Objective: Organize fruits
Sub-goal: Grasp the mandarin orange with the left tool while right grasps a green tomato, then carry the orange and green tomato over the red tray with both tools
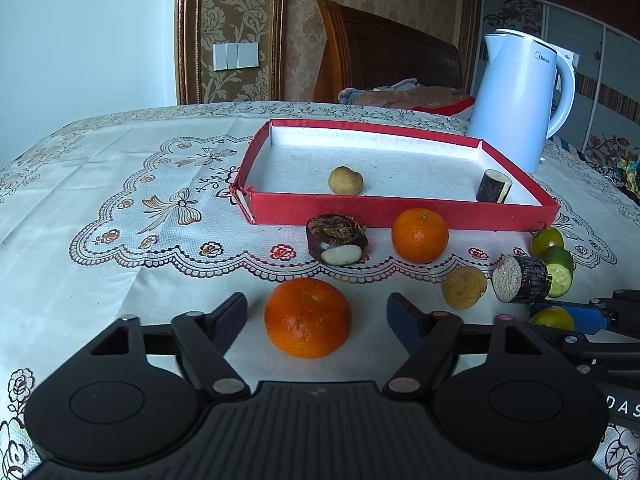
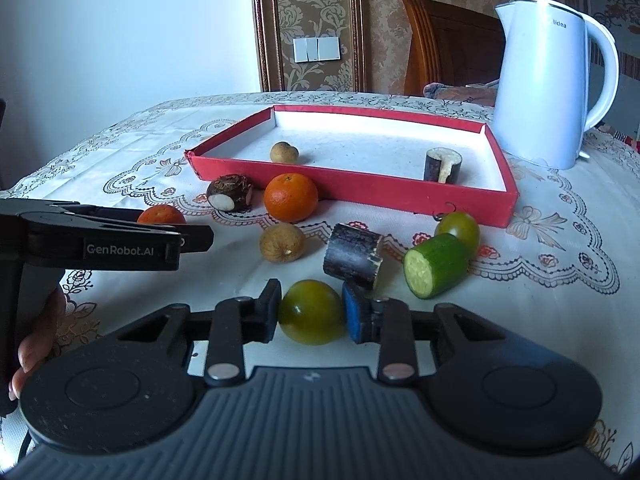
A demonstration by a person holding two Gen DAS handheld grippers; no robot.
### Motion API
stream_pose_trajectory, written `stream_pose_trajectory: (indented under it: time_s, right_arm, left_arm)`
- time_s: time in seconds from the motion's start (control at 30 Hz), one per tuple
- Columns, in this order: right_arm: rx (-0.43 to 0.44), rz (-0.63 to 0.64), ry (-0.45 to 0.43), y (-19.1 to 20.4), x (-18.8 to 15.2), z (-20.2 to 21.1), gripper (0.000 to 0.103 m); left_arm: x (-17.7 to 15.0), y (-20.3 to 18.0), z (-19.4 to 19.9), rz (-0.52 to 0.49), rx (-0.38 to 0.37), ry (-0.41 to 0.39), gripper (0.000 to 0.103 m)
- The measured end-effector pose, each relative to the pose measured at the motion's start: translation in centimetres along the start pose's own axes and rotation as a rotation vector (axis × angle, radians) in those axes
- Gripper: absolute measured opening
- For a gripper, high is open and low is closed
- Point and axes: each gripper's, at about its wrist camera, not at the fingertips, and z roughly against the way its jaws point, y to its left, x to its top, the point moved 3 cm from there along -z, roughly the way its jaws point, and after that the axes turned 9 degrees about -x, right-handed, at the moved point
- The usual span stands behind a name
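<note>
A green tomato (image 2: 311,312) sits on the tablecloth with my right gripper (image 2: 312,309) shut on it, both pads pressing its sides. My left gripper (image 1: 316,316) stands open around an orange (image 1: 308,318), with a gap on each side. The red tray (image 1: 400,210) beyond holds a small tan fruit (image 1: 345,180) and a dark cane piece (image 1: 494,187). In front of the tray lie a second orange (image 1: 420,235), a dark brown root (image 1: 336,240), another tan fruit (image 2: 281,245), a cane piece (image 2: 352,258), a cucumber chunk (image 2: 434,266) and another green tomato (image 2: 458,230).
A white kettle (image 2: 552,80) stands behind the tray's right corner. A wooden chair back (image 1: 384,52) rises past the far table edge. A hand (image 2: 34,344) holds the left gripper's handle at the left of the right wrist view.
</note>
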Motion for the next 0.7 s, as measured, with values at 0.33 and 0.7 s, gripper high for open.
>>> stream_pose_trajectory:
  time_s: [0.33, 0.7]
  right_arm:
    - [0.009, -0.025, 0.010, -0.33, -0.03, -0.17, 0.031]
    - [0.002, -0.038, -0.003, -0.48, -0.07, 0.03, 0.031]
  left_arm:
    - [-0.03, -0.09, -0.10, -0.013, 0.016, 0.009, 0.047]
    - [0.09, -0.33, 0.20, -0.030, 0.023, -0.005, 0.043]
